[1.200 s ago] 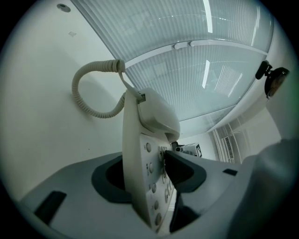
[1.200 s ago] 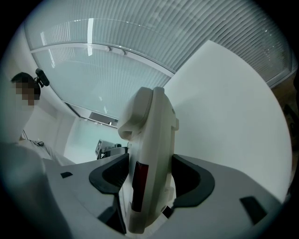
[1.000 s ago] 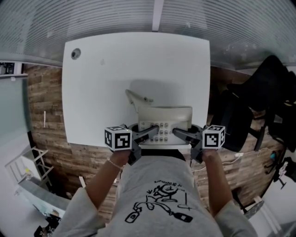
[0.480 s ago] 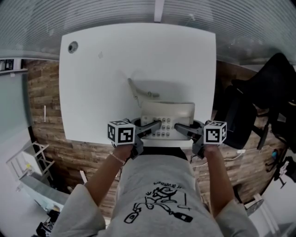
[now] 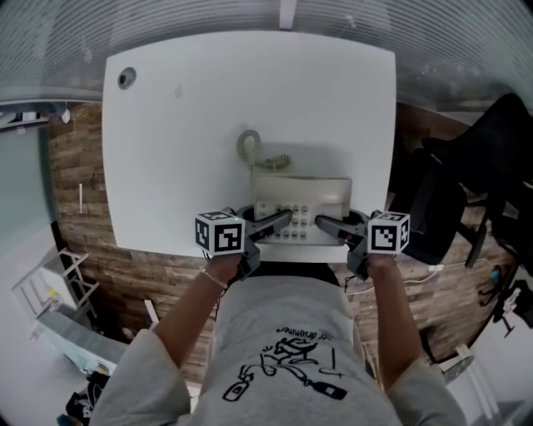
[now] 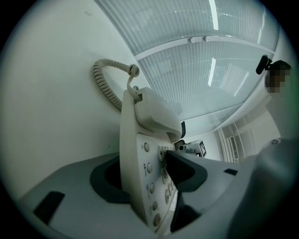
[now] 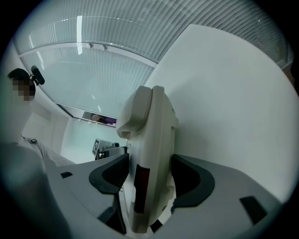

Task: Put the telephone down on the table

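A beige desk telephone [image 5: 301, 200] with its handset on top lies level at the near edge of the white table [image 5: 200, 108]. Its coiled cord [image 5: 248, 150] curls on the tabletop behind it. My left gripper [image 5: 285, 219] grips the phone's left side, one pad on the keypad face [image 6: 148, 165] and the other behind the body. Its jaws are easing open with the phone still between them. My right gripper [image 5: 321, 223] is shut on the phone's right side, the body [image 7: 152, 154] standing between both dark pads. The cord [image 6: 105, 79] shows in the left gripper view.
A round cable hole [image 5: 126, 79] sits at the table's far left corner. A black chair [image 5: 491, 166] stands on the wooden floor [image 5: 79, 208] to the right. Ribbed glass panels [image 5: 208, 25] close off the far side.
Both grippers and the telephone have sunk toward the table. The cord, stretched out before, now lies curled on the tabletop behind the phone.
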